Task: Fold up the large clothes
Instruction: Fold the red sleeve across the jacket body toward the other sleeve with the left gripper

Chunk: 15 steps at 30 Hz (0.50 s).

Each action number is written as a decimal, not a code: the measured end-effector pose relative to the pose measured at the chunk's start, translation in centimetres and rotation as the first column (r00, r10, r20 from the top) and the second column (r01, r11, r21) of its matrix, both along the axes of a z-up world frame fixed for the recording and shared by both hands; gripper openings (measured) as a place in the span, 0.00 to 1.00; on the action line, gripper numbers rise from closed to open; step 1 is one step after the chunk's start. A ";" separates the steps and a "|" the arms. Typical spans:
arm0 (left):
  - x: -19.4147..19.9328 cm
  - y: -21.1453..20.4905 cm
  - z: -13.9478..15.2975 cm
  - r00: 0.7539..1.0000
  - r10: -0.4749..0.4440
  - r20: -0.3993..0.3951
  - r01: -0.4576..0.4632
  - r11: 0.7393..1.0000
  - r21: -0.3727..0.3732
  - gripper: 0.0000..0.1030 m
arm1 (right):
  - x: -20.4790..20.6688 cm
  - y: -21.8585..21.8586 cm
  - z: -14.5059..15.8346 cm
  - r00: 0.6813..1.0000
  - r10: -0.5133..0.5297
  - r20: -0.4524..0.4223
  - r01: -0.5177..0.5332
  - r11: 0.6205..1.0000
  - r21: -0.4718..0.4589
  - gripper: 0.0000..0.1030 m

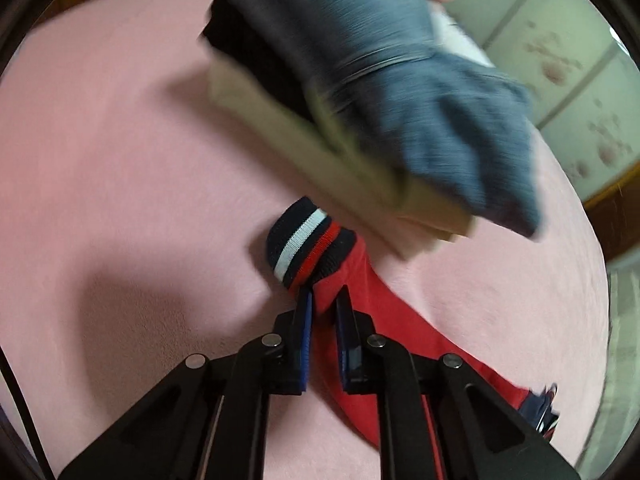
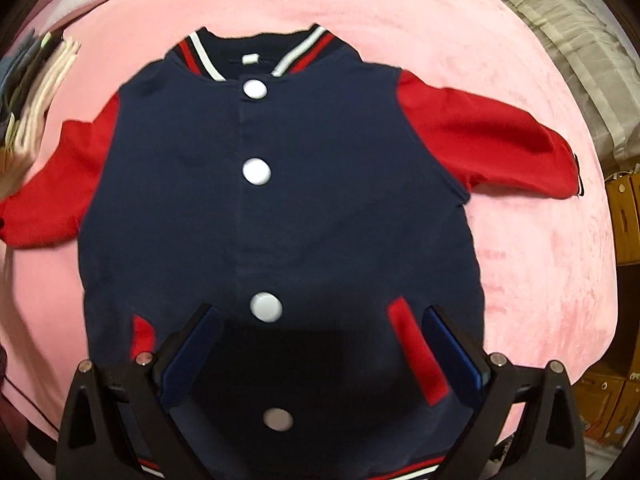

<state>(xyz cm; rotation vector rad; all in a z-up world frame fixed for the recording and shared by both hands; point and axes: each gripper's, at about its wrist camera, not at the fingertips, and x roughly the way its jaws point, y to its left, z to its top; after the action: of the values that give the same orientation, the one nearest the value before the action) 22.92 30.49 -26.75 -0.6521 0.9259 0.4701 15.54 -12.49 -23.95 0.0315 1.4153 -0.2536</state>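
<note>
Your left gripper was clamped on the red sleeve just behind its striped cuff, its length running back rightward to the jacket, spread flat on the pink blanket; your right gripper hung released above the hem.

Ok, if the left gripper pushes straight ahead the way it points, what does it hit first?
Likely the folded clothes stack, beyond the striped cuff of the red sleeve that the left gripper holds; depth is unclear.
</note>
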 end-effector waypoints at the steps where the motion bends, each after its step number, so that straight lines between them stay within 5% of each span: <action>1: 0.1 -0.8 0.8 0.999 -0.032 0.021 0.032 0.999 0.018 0.08 | 0.2 0.2 0.2 1.000 -0.006 0.009 0.006 1.000 0.006 0.98; 5: -0.3 -5.1 4.8 0.963 -0.244 0.118 0.235 0.968 0.084 0.08 | 1.0 0.1 1.2 0.999 -0.020 0.048 0.018 0.999 0.052 0.98; 11: 0.2 -16.2 8.3 0.809 -0.562 0.172 0.545 0.827 0.135 0.08 | 1.5 -3.3 3.2 0.990 -0.089 0.107 0.076 0.990 0.122 0.98; 15: 0.4 -23.3 7.3 0.756 -0.639 0.144 0.628 0.769 0.116 0.10 | 1.3 -7.1 3.2 0.978 -0.181 0.103 0.158 0.967 0.201 0.98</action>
<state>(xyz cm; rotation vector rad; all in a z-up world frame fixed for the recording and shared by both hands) 23.29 7.24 -19.47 -0.2790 0.8979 -0.1746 16.82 -19.64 -20.80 0.3232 1.3134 -0.2521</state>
